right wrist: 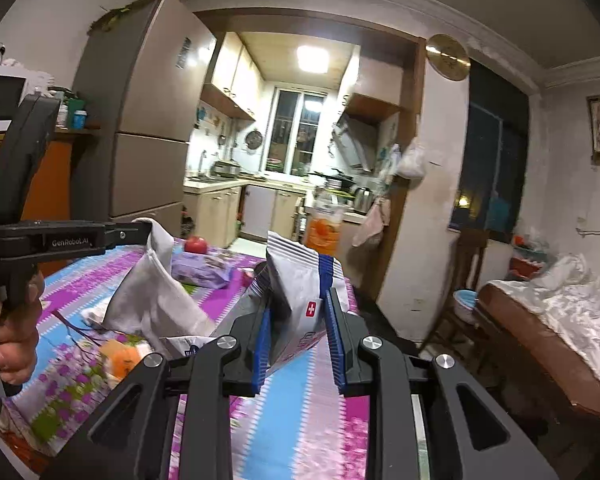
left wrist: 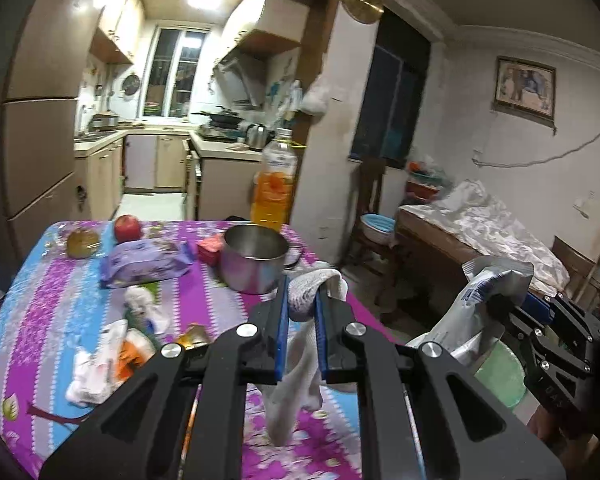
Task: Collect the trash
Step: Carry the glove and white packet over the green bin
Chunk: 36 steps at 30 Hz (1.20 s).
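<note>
My left gripper (left wrist: 303, 300) is shut on a crumpled white tissue (left wrist: 296, 364) that hangs down between its blue pads above the flowered tablecloth (left wrist: 52, 292). In the right wrist view the same tissue (right wrist: 156, 296) dangles from the left gripper (right wrist: 140, 234), held by a hand (right wrist: 12, 332). My right gripper (right wrist: 296, 312) is shut on a silver-white snack wrapper (right wrist: 300, 284) with a red cross mark; that wrapper (left wrist: 476, 308) also shows at the right of the left wrist view. More crumpled tissues and wrappers (left wrist: 112, 352) lie on the cloth.
On the table stand a steel pot (left wrist: 254, 256), a purple wipes pack (left wrist: 146, 262), a red apple (left wrist: 127, 228), a brown fruit (left wrist: 82, 243) and an orange drink bottle (left wrist: 274, 184). A green bin (left wrist: 500, 376) sits low at the right. A cloth-covered bench (right wrist: 556, 328) stands along the right wall.
</note>
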### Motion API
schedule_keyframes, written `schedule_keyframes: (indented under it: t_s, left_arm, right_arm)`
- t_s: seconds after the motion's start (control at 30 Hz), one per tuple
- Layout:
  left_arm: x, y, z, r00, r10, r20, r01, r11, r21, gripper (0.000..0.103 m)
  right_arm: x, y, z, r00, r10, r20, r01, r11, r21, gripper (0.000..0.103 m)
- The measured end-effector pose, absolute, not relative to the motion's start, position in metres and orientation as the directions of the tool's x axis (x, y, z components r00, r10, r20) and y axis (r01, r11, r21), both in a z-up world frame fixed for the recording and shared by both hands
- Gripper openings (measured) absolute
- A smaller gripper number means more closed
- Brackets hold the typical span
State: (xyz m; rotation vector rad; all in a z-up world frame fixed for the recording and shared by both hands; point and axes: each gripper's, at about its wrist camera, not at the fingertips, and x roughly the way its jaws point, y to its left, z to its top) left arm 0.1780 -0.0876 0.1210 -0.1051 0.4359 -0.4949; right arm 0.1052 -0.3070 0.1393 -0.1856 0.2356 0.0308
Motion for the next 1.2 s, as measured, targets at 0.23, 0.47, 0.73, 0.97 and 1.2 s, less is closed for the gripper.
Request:
schedule_keyframes:
  t_s: [0.23, 0.47, 0.73, 0.97, 1.2]
  left_arm:
    - [0.18, -0.148, 0.13, 0.737, -0.556, -0.384, 0.526, 0.829, -0.189, 0.01]
    - [0.174, -0.209, 0.137, 0.676, -0.631, -0.381, 0.613, 0.768, -0.183, 0.01]
    - [0.165, -0.286, 0.134, 0.584, -0.706, -0.401, 0.701, 0.688, -0.189, 0.01]
    - [0.159, -0.356, 0.116, 0.508, -0.729, -0.458, 0.755, 0.633, -0.172, 0.01]
    - [0.151, -0.412, 0.09, 0.46, -0.719, -0.521, 0.779, 0.608, -0.152, 0.01]
  right_arm:
    - [0.084, -0.364, 0.157, 0.963, -0.106, -0.247, 0.051, 0.975, -0.217, 0.026]
    - [0.066, -0.425, 0.163, 0.929, -0.204, -0.307, 0.134, 0.963, -0.235, 0.026]
    - [0.039, -0.494, 0.159, 0.878, -0.301, -0.372, 0.238, 0.949, -0.204, 0.026]
    - [0.036, -0.567, 0.133, 0.79, -0.316, -0.526, 0.296, 0.947, -0.123, 0.026]
    - [0.048, -0.625, 0.092, 0.696, -0.277, -0.663, 0.356, 0.934, -0.017, 0.026]
